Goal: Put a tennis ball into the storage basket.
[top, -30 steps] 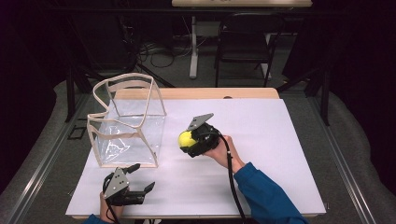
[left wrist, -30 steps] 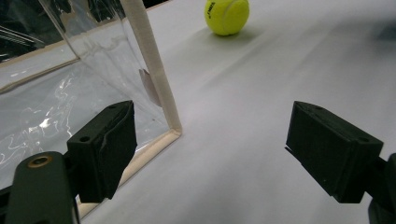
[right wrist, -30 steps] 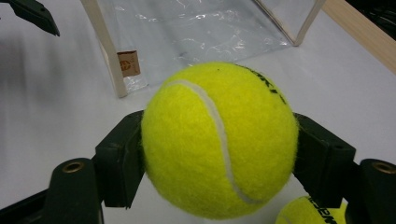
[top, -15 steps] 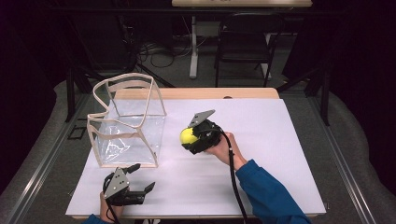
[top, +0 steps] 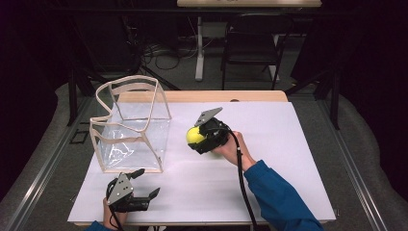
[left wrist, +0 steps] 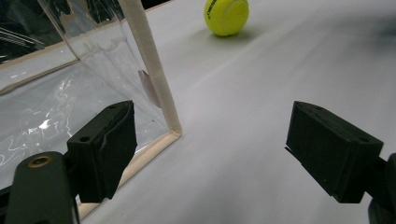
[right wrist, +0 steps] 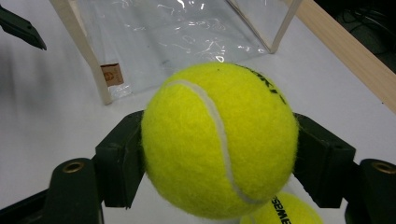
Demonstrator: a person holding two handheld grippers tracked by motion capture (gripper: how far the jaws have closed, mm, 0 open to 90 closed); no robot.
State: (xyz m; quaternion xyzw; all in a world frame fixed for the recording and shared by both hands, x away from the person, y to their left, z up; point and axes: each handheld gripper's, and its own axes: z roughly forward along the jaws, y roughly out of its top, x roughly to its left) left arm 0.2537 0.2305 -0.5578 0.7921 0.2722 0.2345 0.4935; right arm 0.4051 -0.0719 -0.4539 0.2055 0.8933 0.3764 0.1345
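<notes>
right gripper clamped on a tennis ball, left gripper open at the bag corner

we see the right gripper [top: 198,137] with its jaws pressed against both sides of a yellow tennis ball [right wrist: 219,140], one black pad on each flank. in the high view the ball [top: 194,136] sits at the gripper's front end, facing the clear bag [top: 131,126], near it but not touching. in the right gripper view a second ball [right wrist: 282,211] peeks out just under the held one; whether the two touch we cannot tell. the left gripper view shows a tennis ball [left wrist: 226,16] resting on the table further out.

the left gripper [top: 139,195] has its jaws spread wide, nothing between them. it sits low at the near edge of the table, just in front of the bag's near bottom corner. in the left gripper view its left pad [left wrist: 105,144] overlaps the bag's beige trim; contact unclear.

the bag stands upright, open at the top, clear walls with beige edging, on the left part of the table.

surface is a white sheet [top: 288,159] over a wooden table [top: 202,96]. the room is dark; a chair [top: 250,48] and loose cables [top: 159,53] on the floor behind.
</notes>
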